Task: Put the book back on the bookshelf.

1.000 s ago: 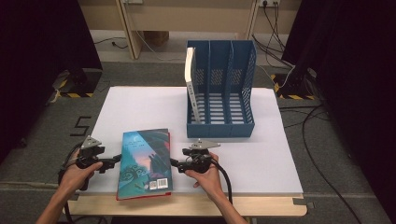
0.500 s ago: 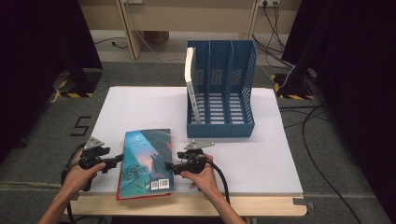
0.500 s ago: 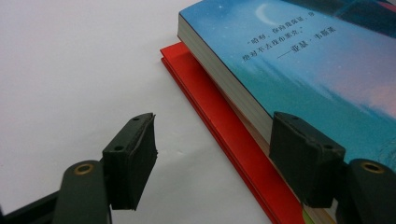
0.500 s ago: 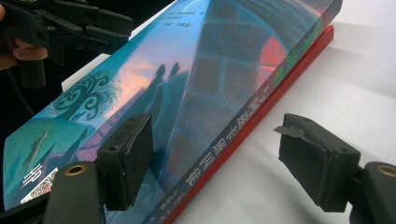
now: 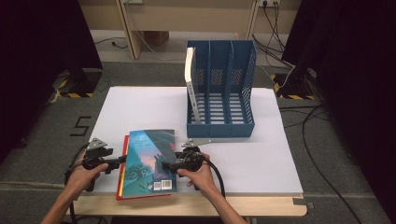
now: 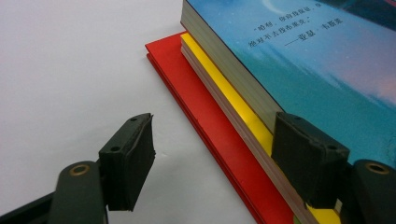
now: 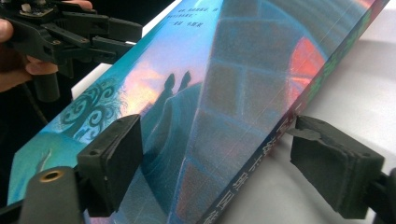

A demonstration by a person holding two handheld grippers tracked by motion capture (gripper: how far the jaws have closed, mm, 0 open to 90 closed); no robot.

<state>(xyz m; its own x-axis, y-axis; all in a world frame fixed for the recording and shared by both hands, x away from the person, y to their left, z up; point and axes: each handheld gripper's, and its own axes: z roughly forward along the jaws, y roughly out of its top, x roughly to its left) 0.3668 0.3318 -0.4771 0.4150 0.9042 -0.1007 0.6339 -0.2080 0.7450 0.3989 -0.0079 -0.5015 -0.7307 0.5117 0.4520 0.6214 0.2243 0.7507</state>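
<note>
A teal-covered book (image 5: 150, 158) tops a stack with a yellow book (image 6: 224, 91) and a red book (image 6: 187, 79) under it, near the table's front edge. My left gripper (image 5: 122, 161) is at the stack's left edge. Its jaws have just been opening. One pad (image 6: 308, 158) rests against the teal book's page edge, the other pad (image 6: 128, 158) hangs free over the table. My right gripper (image 7: 215, 158) straddles the teal book's spine (image 7: 261, 154); its jaws have just been opening, and the outer pad (image 7: 336, 163) stands clear of the spine.
A blue three-slot file rack (image 5: 224, 93) stands at the back of the white tabletop (image 5: 140, 112), with a book (image 5: 190, 79) upright in its leftmost slot. The person's left hand with its gripper (image 7: 70, 28) shows beyond the teal cover.
Both hands have stayed almost in place at the stack's two sides. The left gripper's tips have edged slightly closer to the books.
</note>
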